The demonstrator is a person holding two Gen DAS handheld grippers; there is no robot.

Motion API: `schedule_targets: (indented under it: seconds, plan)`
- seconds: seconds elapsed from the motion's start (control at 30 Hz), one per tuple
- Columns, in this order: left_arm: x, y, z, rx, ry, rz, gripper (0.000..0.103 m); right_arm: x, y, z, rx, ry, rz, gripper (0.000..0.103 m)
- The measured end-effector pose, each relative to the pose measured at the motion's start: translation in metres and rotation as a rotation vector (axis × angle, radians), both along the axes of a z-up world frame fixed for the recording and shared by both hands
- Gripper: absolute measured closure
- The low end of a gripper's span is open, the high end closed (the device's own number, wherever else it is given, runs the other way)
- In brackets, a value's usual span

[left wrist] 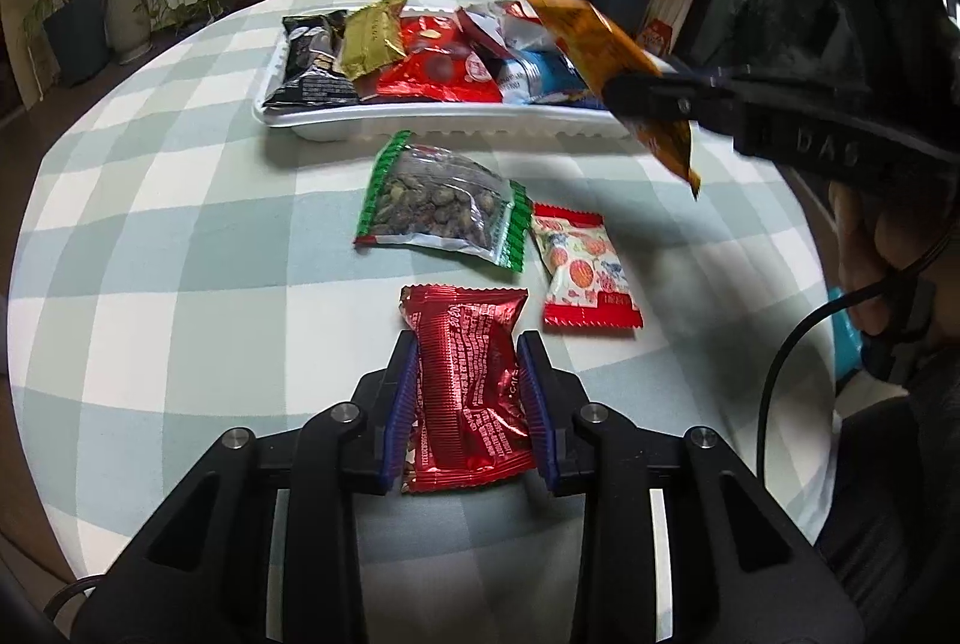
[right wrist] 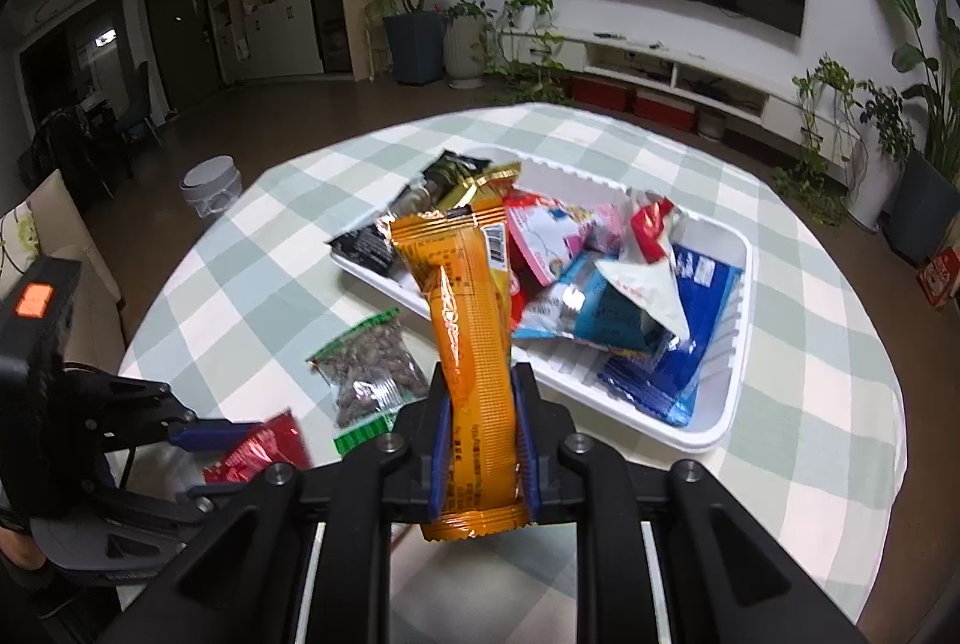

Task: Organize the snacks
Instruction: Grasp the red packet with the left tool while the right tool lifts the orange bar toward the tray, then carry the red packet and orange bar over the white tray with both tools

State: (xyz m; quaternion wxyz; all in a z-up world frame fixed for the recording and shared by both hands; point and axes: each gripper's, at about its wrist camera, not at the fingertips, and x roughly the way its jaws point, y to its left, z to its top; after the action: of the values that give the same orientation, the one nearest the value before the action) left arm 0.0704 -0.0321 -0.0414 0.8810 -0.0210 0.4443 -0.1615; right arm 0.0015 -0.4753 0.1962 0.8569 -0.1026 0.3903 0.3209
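My left gripper (left wrist: 468, 362) is shut on a red foil snack packet (left wrist: 465, 380) low over the checked tablecloth. My right gripper (right wrist: 480, 398) is shut on a long orange snack bar (right wrist: 474, 344) and holds it in the air at the near right corner of the white tray (right wrist: 729, 392). In the left wrist view the orange bar (left wrist: 606, 56) hangs over the tray's (left wrist: 432, 125) right end. The tray holds several packets. A clear bag of nuts with green edges (left wrist: 444, 206) and a small red-and-white packet (left wrist: 585, 272) lie on the cloth.
The round table with green-and-white checked cloth (left wrist: 180, 224) drops off on all sides. In the right wrist view the left gripper (right wrist: 198, 431) shows at lower left with the red packet (right wrist: 258, 452). Plants, a TV and a low cabinet stand beyond.
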Motion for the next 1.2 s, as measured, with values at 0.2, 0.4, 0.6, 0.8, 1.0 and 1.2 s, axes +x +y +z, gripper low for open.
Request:
schedule_targets:
  seconds: [0.2,0.4,0.6,0.8,1.0,1.2]
  plan:
    - [0.004,0.020,0.014,-0.096,-0.008,0.036,0.073,0.009,-0.014,-0.002,0.020,0.028,-0.075,0.083]
    - [0.025,0.044,0.054,-0.178,-0.070,0.076,0.073,0.019,-0.033,0.008,0.066,0.001,-0.201,0.083]
    - [0.079,0.041,0.099,-0.150,-0.149,0.046,0.073,0.038,-0.047,0.023,0.124,-0.043,-0.333,0.083]
    - [0.152,0.032,0.121,-0.123,-0.193,0.032,0.073,0.068,-0.031,0.038,0.128,-0.049,-0.357,0.083]
    - [0.208,0.027,0.103,-0.117,-0.163,0.027,0.073,0.109,0.015,0.030,0.082,-0.010,-0.309,0.083]
    - [0.230,0.031,0.074,-0.101,-0.124,0.044,0.073,0.143,0.029,0.012,0.074,0.051,-0.351,0.083]
